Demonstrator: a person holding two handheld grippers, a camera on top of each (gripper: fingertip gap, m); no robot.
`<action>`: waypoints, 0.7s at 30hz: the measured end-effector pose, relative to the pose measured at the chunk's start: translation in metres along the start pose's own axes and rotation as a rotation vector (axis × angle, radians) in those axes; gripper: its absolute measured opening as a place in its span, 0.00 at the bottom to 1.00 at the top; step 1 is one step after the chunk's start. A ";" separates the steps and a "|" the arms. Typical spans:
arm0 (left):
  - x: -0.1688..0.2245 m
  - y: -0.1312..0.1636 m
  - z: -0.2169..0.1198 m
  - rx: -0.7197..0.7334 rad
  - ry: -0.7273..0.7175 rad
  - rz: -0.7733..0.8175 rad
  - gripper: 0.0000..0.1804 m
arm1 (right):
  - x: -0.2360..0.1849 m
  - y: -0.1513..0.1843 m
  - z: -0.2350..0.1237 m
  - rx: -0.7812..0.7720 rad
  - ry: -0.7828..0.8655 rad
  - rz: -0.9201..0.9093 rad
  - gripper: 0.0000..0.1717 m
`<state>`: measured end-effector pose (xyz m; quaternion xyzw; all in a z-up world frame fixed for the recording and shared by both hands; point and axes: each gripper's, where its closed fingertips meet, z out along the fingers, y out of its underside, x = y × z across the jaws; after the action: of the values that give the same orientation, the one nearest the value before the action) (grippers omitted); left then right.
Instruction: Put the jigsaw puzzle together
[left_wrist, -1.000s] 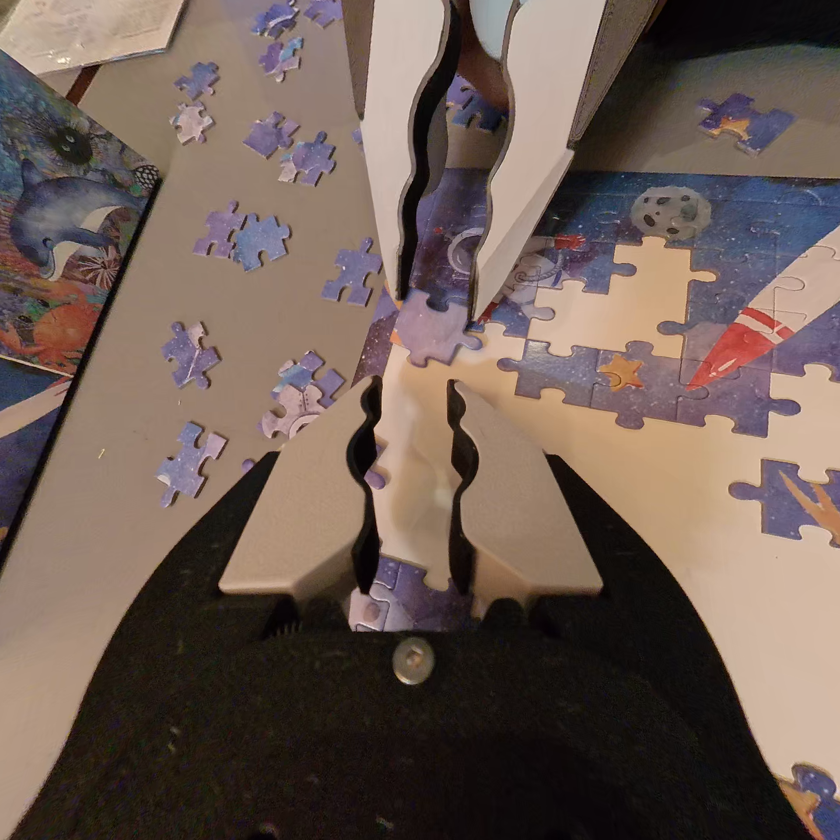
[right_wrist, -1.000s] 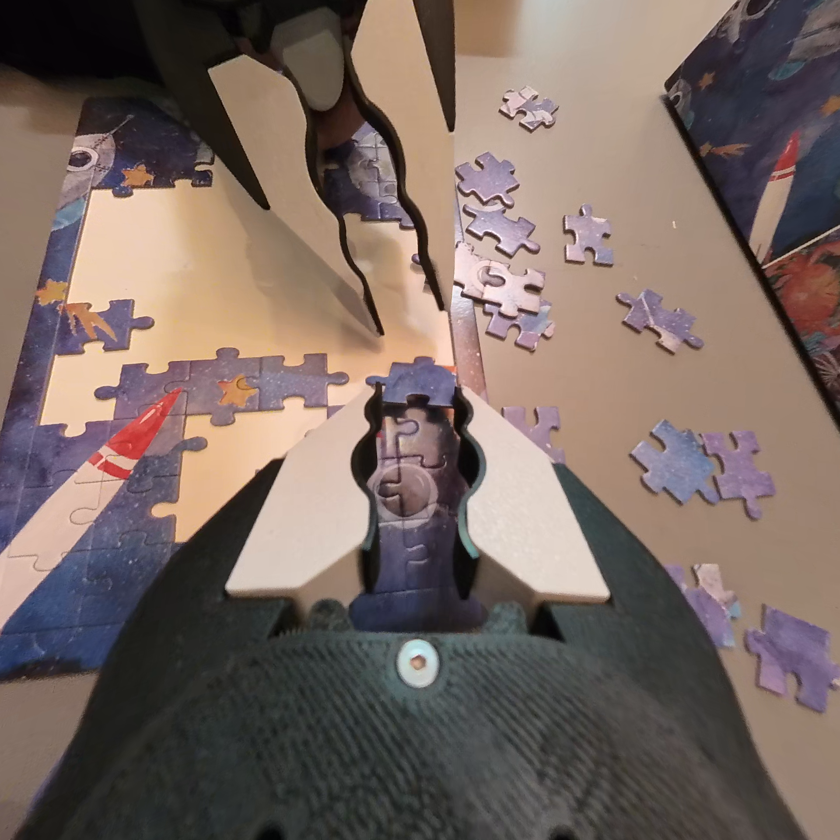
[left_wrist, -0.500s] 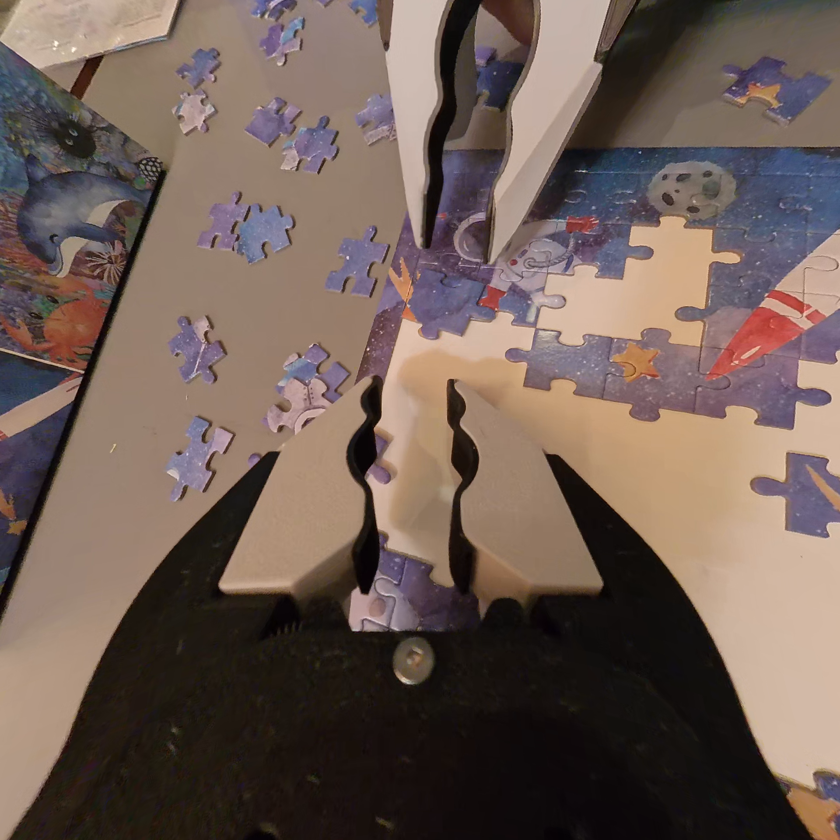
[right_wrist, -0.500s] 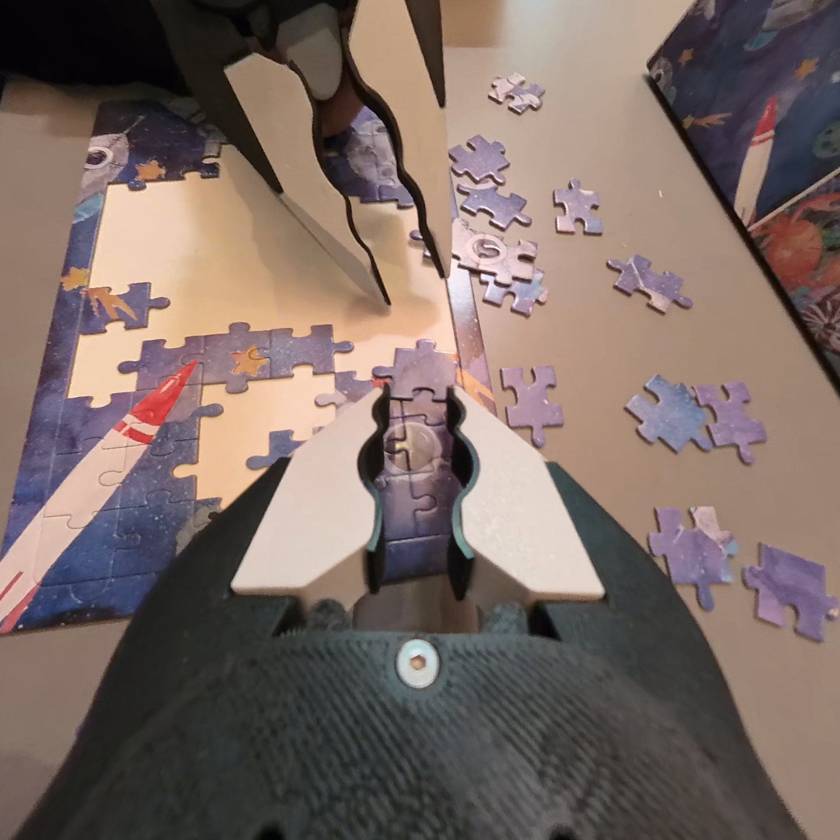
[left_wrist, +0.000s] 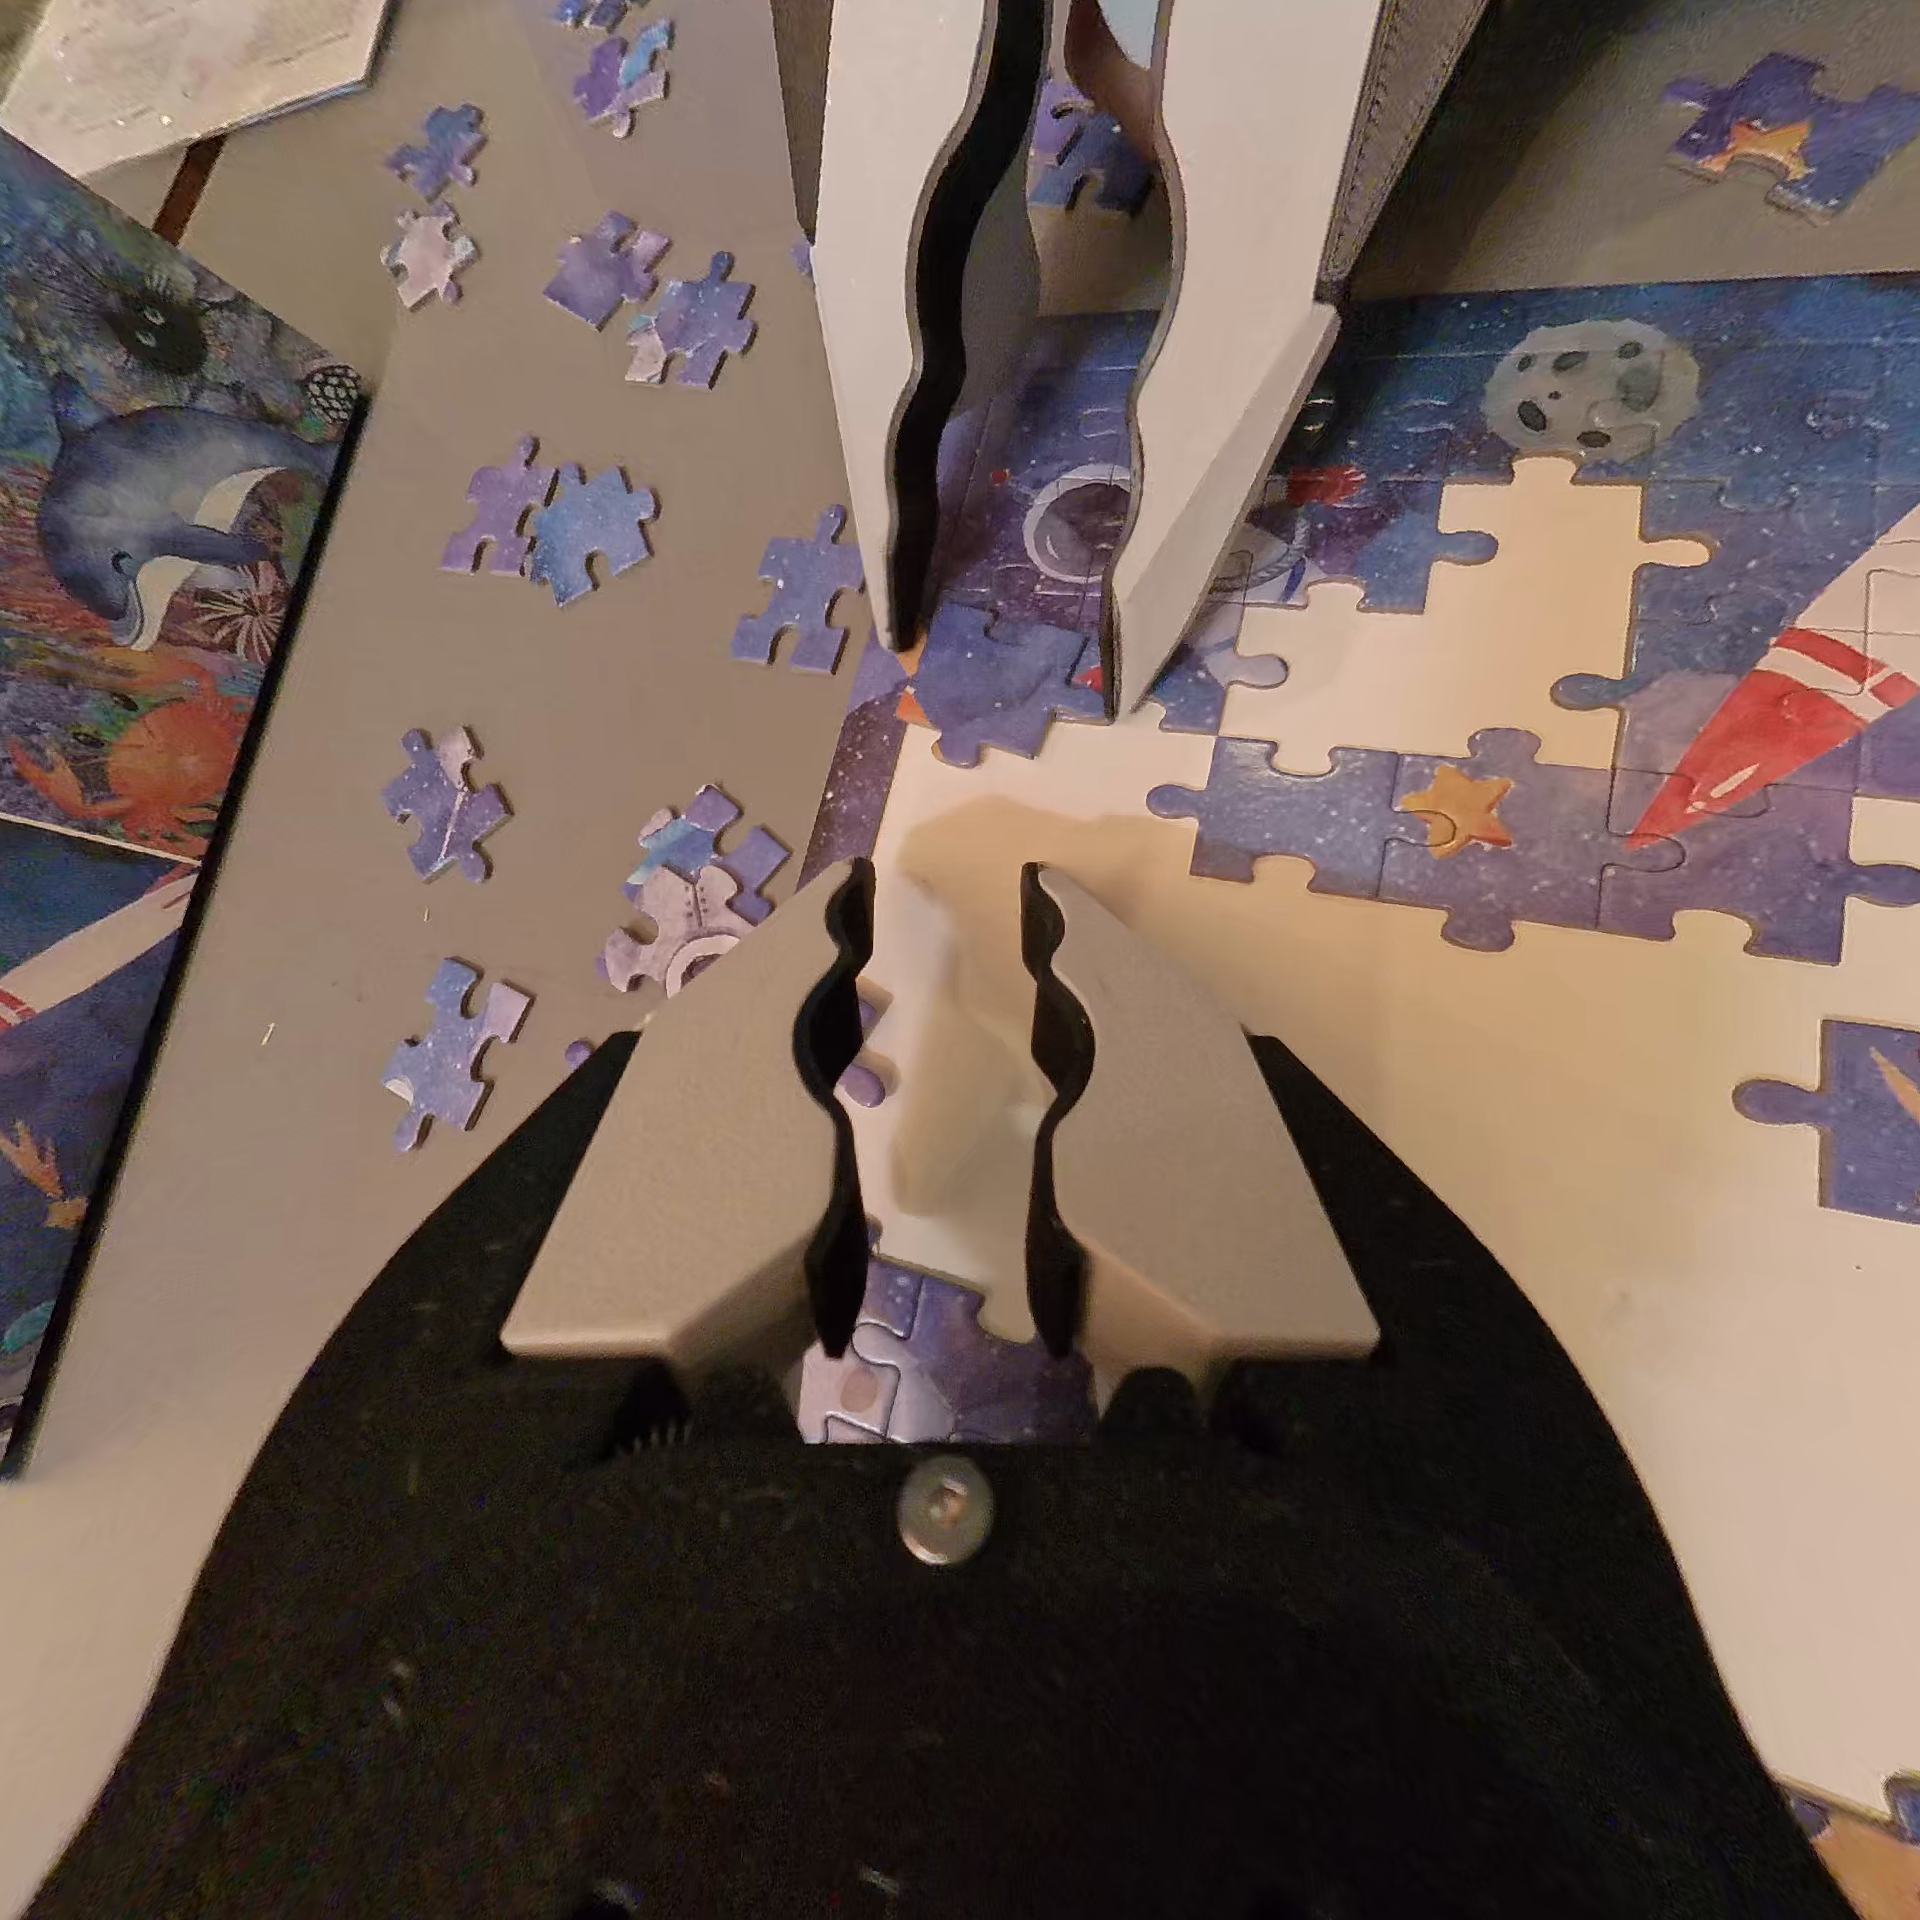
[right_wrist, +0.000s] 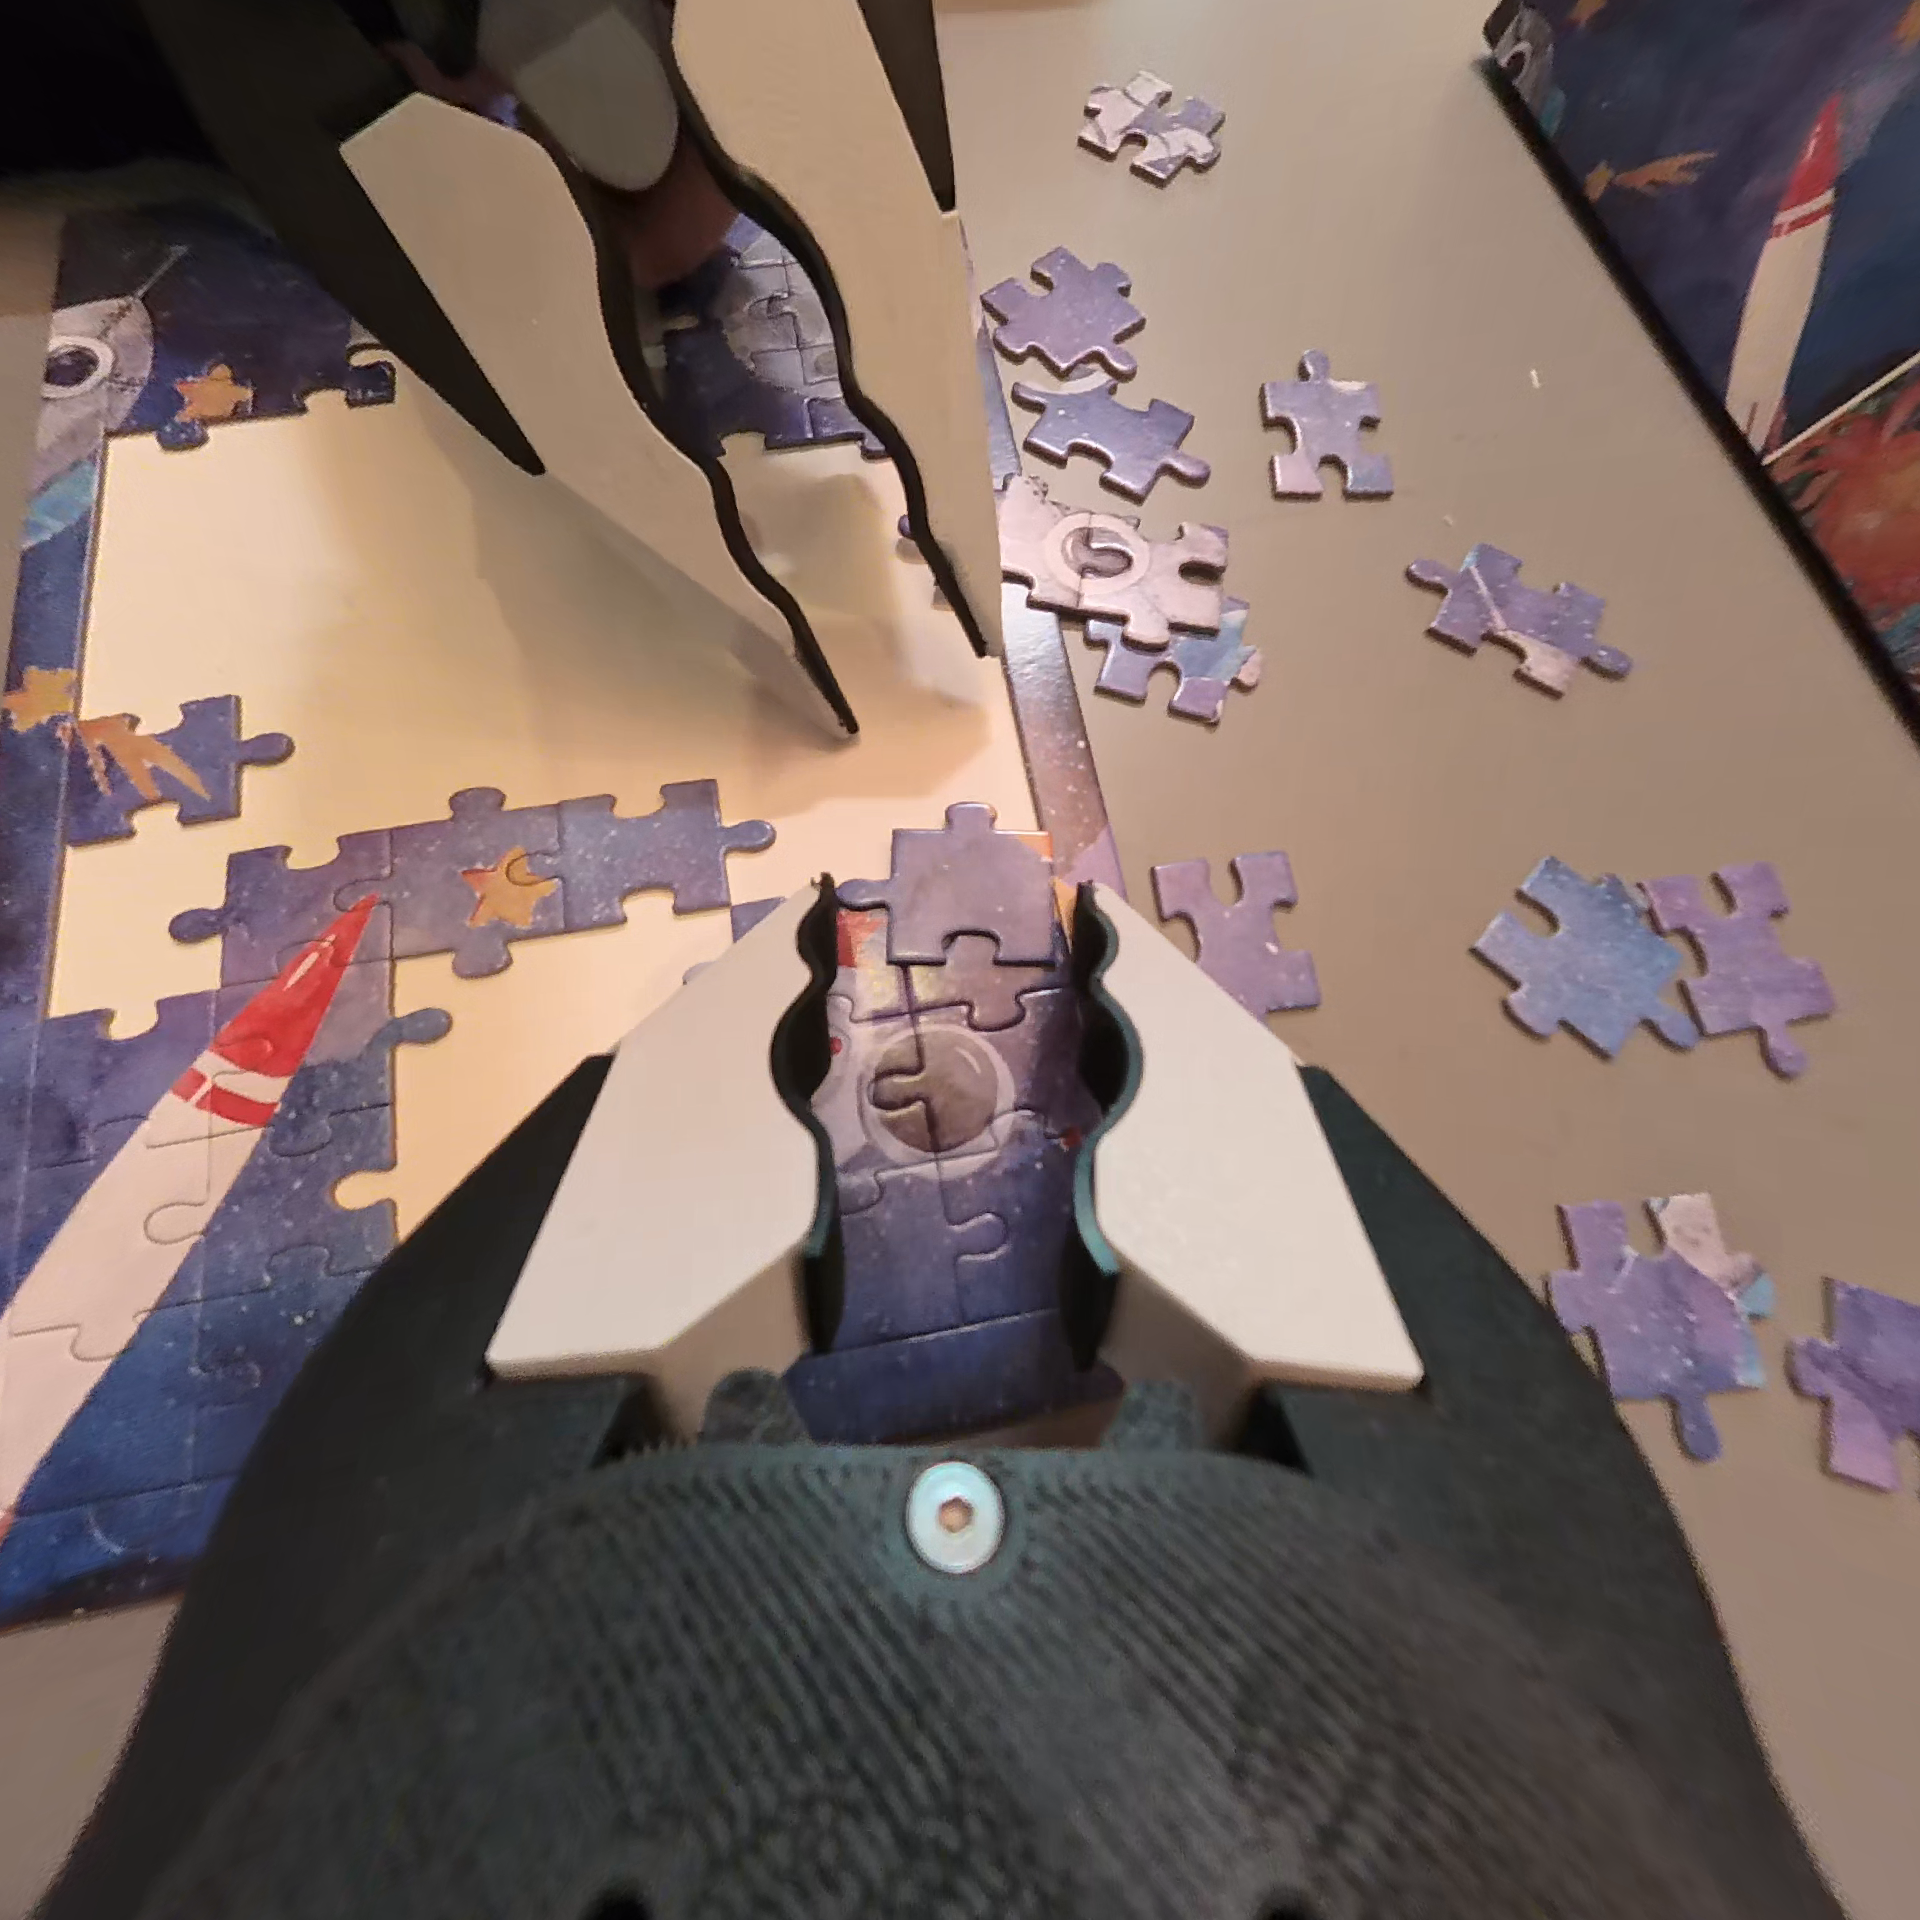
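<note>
While both tools gape, the puzzle tray (right_wrist: 1060, 727) holds joined pieces (right_wrist: 623, 862).

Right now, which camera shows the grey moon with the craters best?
The left wrist view. The grey moon sits in plain sight there, in the finished dark blue part of the puzzle, right of the right tool. The right wrist view does not show that moon; there the right tool's own body covers that part of the puzzle.

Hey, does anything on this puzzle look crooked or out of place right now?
Yes. The purple piece at the frame's edge, just ahead of the right gripper, sits slightly askew, overlapping its neighbours rather than lying flush. Two loose pieces beside the frame are stacked on each other. Nothing looks damaged.
</note>
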<state>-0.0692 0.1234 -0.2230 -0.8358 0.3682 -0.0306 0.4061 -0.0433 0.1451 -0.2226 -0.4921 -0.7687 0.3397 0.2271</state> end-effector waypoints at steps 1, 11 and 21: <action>0.000 0.000 0.000 0.000 0.000 0.000 0.15 | -0.001 0.000 0.000 -0.002 -0.006 0.003 0.25; 0.000 0.000 0.000 -0.001 -0.003 0.004 0.15 | 0.006 -0.012 -0.022 0.095 0.002 0.024 0.23; 0.000 0.000 0.000 -0.001 -0.010 0.013 0.15 | 0.031 -0.019 -0.053 0.184 0.126 0.043 0.23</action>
<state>-0.0688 0.1233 -0.2227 -0.8336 0.3716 -0.0235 0.4079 -0.0312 0.1841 -0.1723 -0.5060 -0.7078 0.3819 0.3117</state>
